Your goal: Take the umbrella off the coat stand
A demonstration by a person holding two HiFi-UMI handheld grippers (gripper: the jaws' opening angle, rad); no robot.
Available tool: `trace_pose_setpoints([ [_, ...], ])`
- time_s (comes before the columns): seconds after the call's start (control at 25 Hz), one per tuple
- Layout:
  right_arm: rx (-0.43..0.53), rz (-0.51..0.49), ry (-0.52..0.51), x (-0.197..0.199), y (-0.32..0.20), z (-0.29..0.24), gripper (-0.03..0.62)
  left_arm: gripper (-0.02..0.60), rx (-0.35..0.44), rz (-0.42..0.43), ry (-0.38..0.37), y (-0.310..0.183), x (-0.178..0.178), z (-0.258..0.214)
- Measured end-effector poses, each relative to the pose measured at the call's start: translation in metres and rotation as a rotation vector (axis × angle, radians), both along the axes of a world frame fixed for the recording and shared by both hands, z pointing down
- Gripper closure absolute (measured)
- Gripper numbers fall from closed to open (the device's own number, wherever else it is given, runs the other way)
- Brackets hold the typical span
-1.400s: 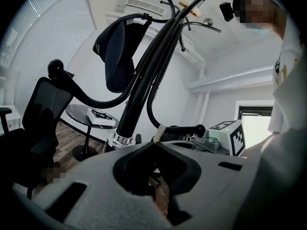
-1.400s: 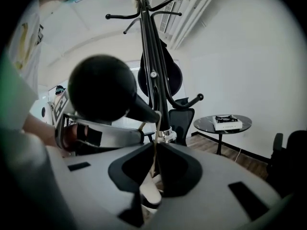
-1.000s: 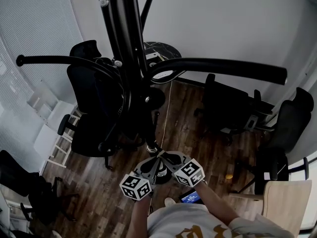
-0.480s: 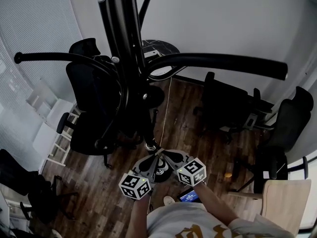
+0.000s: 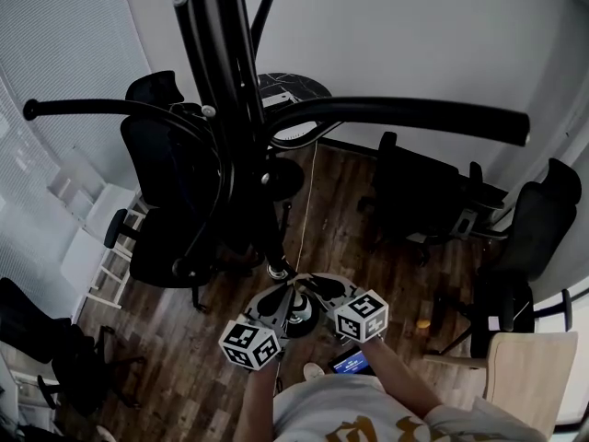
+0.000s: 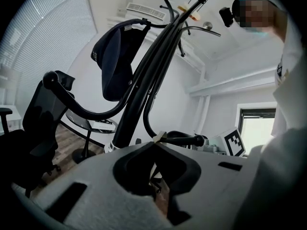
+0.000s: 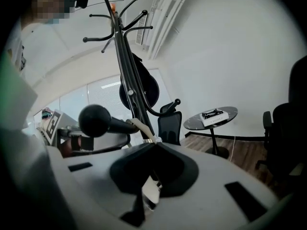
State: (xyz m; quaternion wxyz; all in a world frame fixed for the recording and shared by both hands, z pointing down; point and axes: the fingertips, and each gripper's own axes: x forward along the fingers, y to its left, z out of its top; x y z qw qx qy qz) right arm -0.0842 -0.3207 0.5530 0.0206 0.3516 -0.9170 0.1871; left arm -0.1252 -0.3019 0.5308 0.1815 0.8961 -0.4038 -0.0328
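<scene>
Left tongs [image 6: 156, 139] and right tongs [image 7: 153, 142] sat closed, apparently empty; they needed opening to grip the umbrella [image 6: 136, 97].

The coat stand [image 5: 368, 113] runs past the head view's top edge, so its crown is cut off there. Along the stand's pole the black umbrella [image 5: 267, 247] merges with dark rods, and its outline cannot be traced. At the stand's foot, the base is mostly hidden under the left claw [image 6: 156, 143] and right claw [image 7: 154, 145]. Each claw's tips meet by a pale scrap [image 7: 137, 125]; whether either pinches it is unclear.
</scene>
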Motion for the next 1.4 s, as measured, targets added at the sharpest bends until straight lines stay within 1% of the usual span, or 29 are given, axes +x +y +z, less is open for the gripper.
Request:
trace_pose_setpoints([
  [0.16,-0.028,0.016,-0.059,0.004,-0.001,-0.005,0.58,0.56,0.01,0.004,-0.005,-0.001,0.004,-0.004],
  [0.44,-0.011,0.02,-0.059,0.012,-0.002,-0.01,0.58,0.56,0.021,0.01,-0.006,-0.004,0.01,-0.007],
  [0.64,-0.003,0.015,-0.061,0.016,0.002,-0.013,0.58,0.56,0.032,0.019,-0.045,0.0,0.016,-0.009],
  [0.96,0.002,0.014,-0.08,0.022,0.01,-0.017,0.58,0.56,0.041,0.024,-0.041,0.008,0.023,-0.015],
  [1.16,0.014,0.003,-0.089,0.025,0.018,-0.021,0.58,0.56,0.051,0.028,-0.054,0.016,0.031,-0.018],
  [1.4,0.025,0.004,-0.104,0.033,0.028,-0.028,0.582,0.56,0.056,0.031,-0.038,0.025,0.036,-0.023],
])
